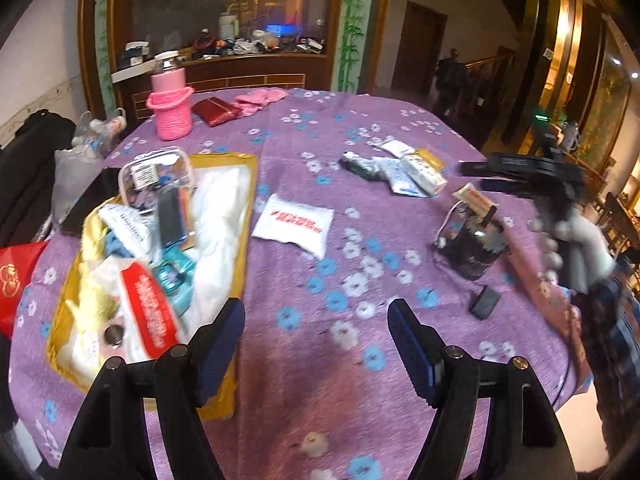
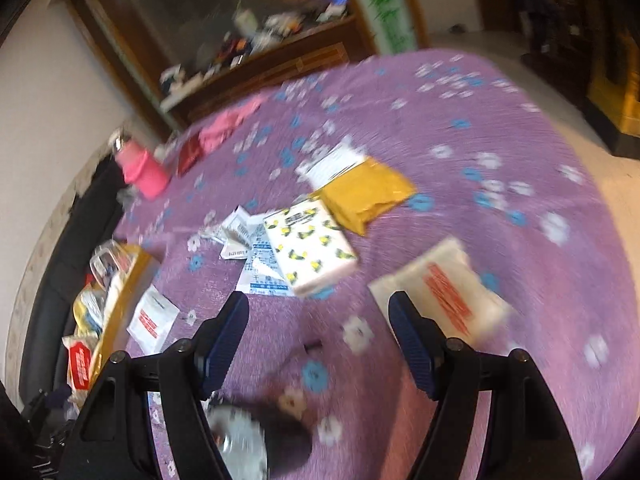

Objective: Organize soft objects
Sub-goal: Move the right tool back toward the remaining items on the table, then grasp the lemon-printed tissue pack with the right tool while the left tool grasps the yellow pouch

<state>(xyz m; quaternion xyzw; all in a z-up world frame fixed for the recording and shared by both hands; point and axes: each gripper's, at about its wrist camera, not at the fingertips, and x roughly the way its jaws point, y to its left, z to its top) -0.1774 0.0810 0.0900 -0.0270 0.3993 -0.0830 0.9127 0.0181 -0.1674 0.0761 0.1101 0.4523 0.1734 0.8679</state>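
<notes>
Soft packets lie on a purple flowered tablecloth. A white tissue pack with red print lies mid-table; it also shows in the right wrist view. A gold-rimmed box at left holds several packs, one of them red and white. My left gripper is open and empty above the cloth, right of the box. My right gripper is open and empty; another red-print tissue pack lies just beyond its right finger. A lemon-print pack and a yellow pack lie further off.
A pink crocheted bottle holder, a red wallet and pink cloth sit at the far edge. A dark cylindrical pouch and a small black item lie at right. My right hand's gripper body shows there.
</notes>
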